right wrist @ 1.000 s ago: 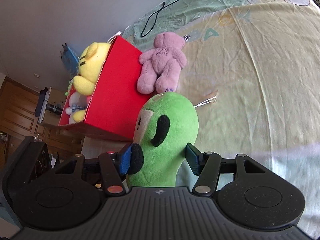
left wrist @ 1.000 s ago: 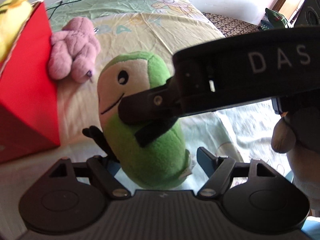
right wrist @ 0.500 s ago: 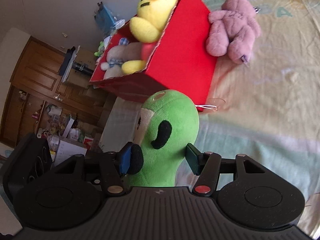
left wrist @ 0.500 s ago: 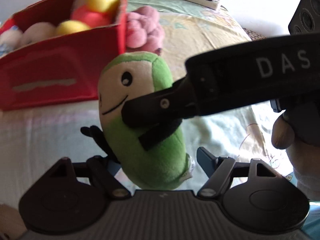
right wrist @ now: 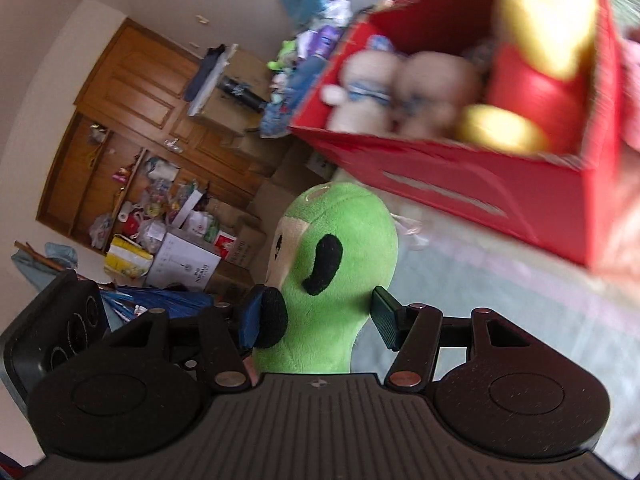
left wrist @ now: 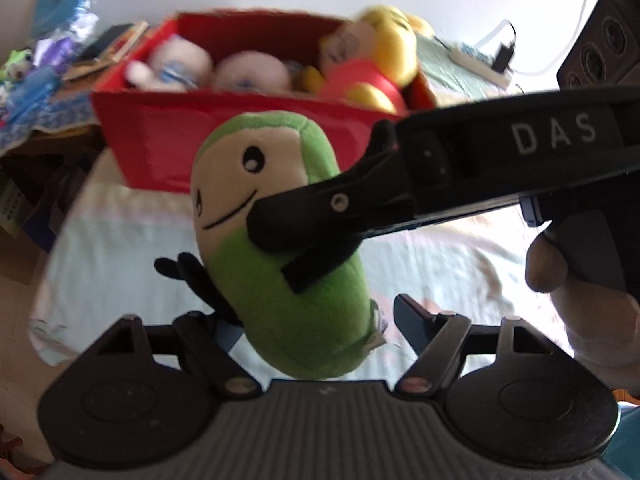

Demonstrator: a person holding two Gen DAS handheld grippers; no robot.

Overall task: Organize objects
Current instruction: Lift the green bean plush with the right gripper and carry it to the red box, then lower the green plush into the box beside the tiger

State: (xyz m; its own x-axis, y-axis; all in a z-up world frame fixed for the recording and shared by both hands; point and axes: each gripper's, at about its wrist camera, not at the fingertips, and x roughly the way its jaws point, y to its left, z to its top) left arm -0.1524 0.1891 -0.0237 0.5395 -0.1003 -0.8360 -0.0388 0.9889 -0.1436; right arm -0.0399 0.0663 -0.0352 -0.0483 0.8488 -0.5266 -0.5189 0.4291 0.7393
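Hanging mid-frame in both views, the green plush toy (left wrist: 280,248) is pinched by the right gripper (right wrist: 316,320), while the left gripper (left wrist: 316,320) is spread open around its base without a clamp being seen. The red box (left wrist: 240,136), upper centre and already crowded with toys, is judged the target; a lift over its rim and a release are called for next.
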